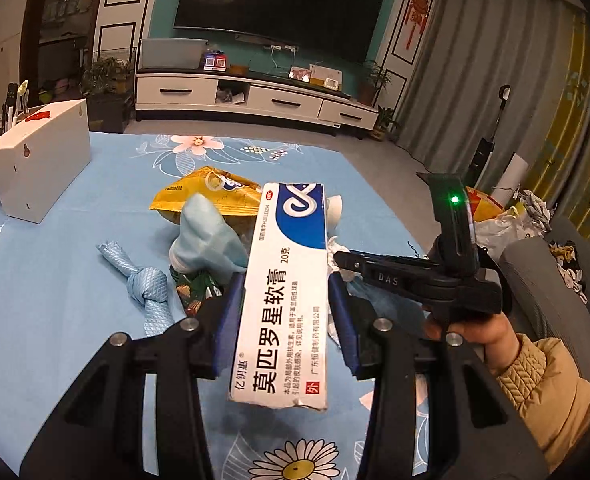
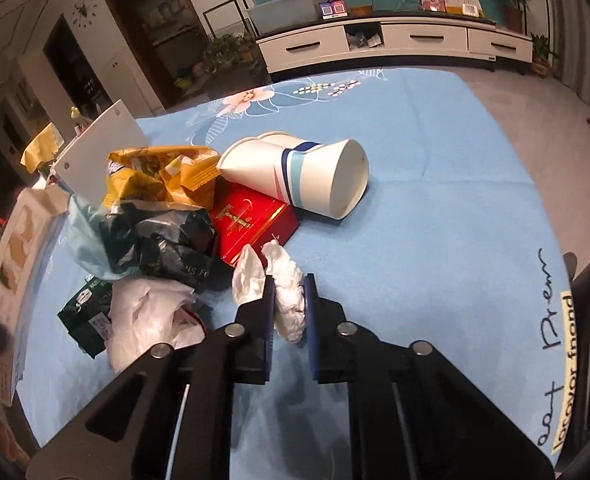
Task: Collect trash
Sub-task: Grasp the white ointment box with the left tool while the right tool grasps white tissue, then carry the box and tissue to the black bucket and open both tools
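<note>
My left gripper [image 1: 285, 284] is shut on a white and blue ointment box [image 1: 285, 280] and holds it above the blue tablecloth [image 1: 55, 300]. My right gripper [image 2: 289, 288] is shut on a crumpled white tissue [image 2: 289, 292] just above the cloth; it also shows in the left wrist view [image 1: 337, 258]. The trash pile lies ahead: a yellow snack bag [image 2: 163, 176], dark green wrappers [image 2: 163, 240], a red box [image 2: 251, 220], stacked paper cups [image 2: 303, 176] on their side, a white plastic bag [image 2: 147, 320].
A white box [image 1: 39, 160] stands at the table's far left. A knotted blue cloth strip [image 1: 143, 280] lies left of the pile. A grey sofa [image 1: 543, 292] with bags is at the right. A TV cabinet [image 1: 251, 100] stands beyond the table.
</note>
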`<state>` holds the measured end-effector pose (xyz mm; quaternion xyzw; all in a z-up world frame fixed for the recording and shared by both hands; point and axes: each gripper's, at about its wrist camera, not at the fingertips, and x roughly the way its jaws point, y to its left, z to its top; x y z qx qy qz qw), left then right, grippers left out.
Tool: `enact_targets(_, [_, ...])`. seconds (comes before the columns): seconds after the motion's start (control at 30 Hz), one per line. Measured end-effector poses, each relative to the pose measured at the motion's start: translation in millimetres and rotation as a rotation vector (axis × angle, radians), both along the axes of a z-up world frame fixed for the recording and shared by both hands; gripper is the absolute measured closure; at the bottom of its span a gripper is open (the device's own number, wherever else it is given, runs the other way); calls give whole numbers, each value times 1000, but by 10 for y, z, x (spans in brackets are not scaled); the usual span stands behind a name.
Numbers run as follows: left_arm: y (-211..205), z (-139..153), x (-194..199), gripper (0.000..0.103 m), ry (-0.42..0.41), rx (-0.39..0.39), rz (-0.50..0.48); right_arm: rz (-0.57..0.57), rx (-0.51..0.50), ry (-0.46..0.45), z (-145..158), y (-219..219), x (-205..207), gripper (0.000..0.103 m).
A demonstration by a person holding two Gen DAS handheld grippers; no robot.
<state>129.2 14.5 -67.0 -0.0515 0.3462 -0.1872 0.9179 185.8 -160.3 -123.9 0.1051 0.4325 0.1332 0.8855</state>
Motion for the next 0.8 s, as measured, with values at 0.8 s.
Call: enact_targets(0.8, [-689, 295, -235, 59, -49, 80, -42, -210, 92, -202, 780, -950, -1499, 89])
